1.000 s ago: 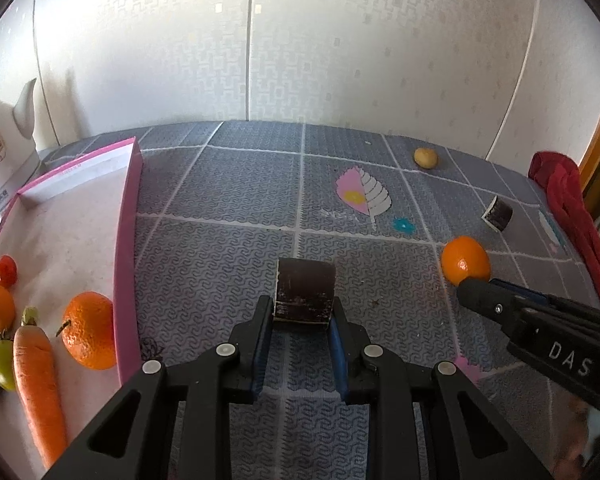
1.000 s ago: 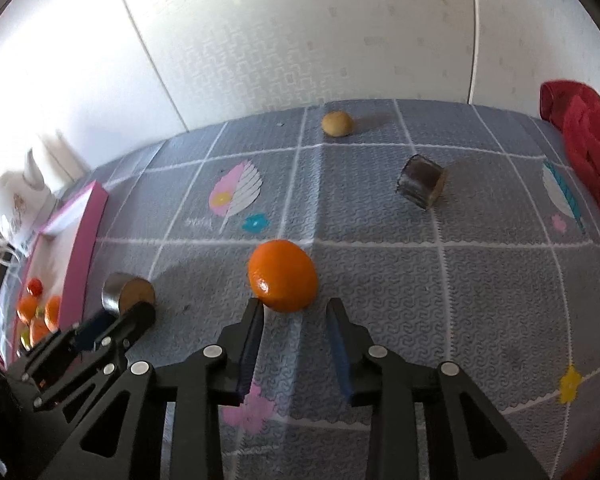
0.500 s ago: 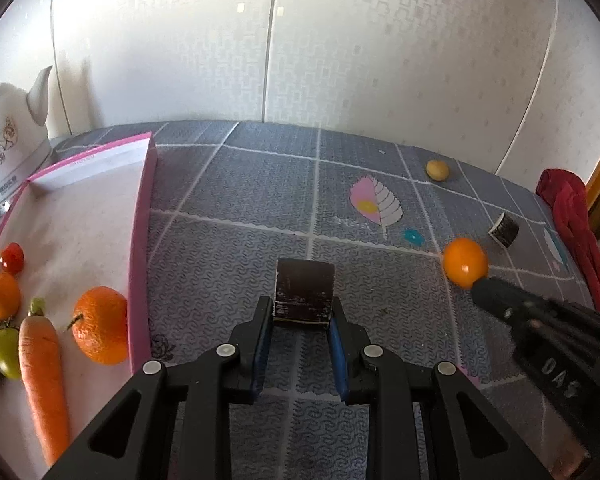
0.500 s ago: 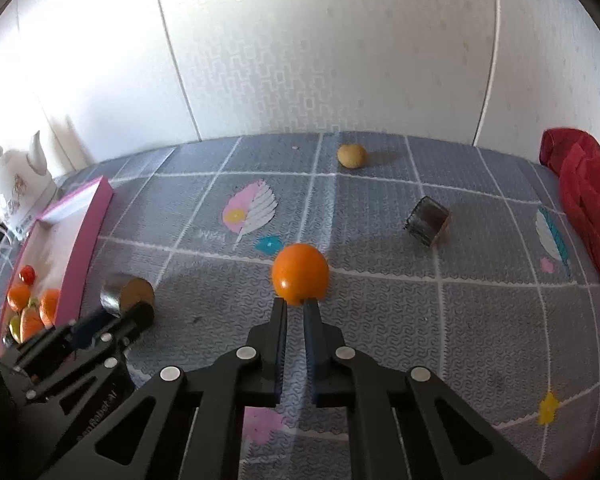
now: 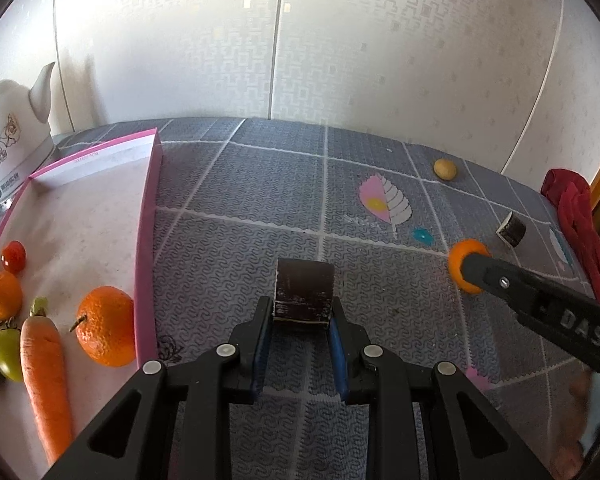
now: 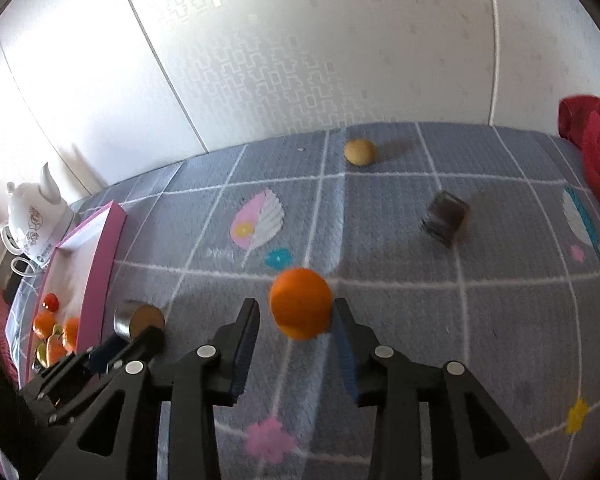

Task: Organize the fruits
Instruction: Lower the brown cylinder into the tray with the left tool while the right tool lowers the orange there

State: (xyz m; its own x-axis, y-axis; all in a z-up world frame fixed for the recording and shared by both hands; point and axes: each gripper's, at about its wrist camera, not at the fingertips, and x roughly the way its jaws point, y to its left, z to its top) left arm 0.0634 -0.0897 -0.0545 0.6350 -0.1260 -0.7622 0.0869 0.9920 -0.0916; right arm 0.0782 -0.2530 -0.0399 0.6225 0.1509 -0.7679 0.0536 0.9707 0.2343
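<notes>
Grey patterned matting runs to a pale wall. Left gripper [image 5: 303,326] is clamped on a dark cylinder [image 5: 303,294], apparently holding it off the floor. Right gripper [image 6: 296,334] has its jaws spread around an orange [image 6: 300,307], which touches only the right pad (not yet gripped, I judge). At far left, the pink tray [image 5: 148,216] holds oranges, a carrot [image 5: 44,380] and tomatoes; it probably awaits this fruit

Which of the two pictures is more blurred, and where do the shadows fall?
Right wrist view: motion blur smears the dark cylinder lying on its side and the round orange fruit; the small tan fruit throws its shadow to the right. Left wrist view: sharp; the white kettle shadows the wall, fisheye bends the edges.
</notes>
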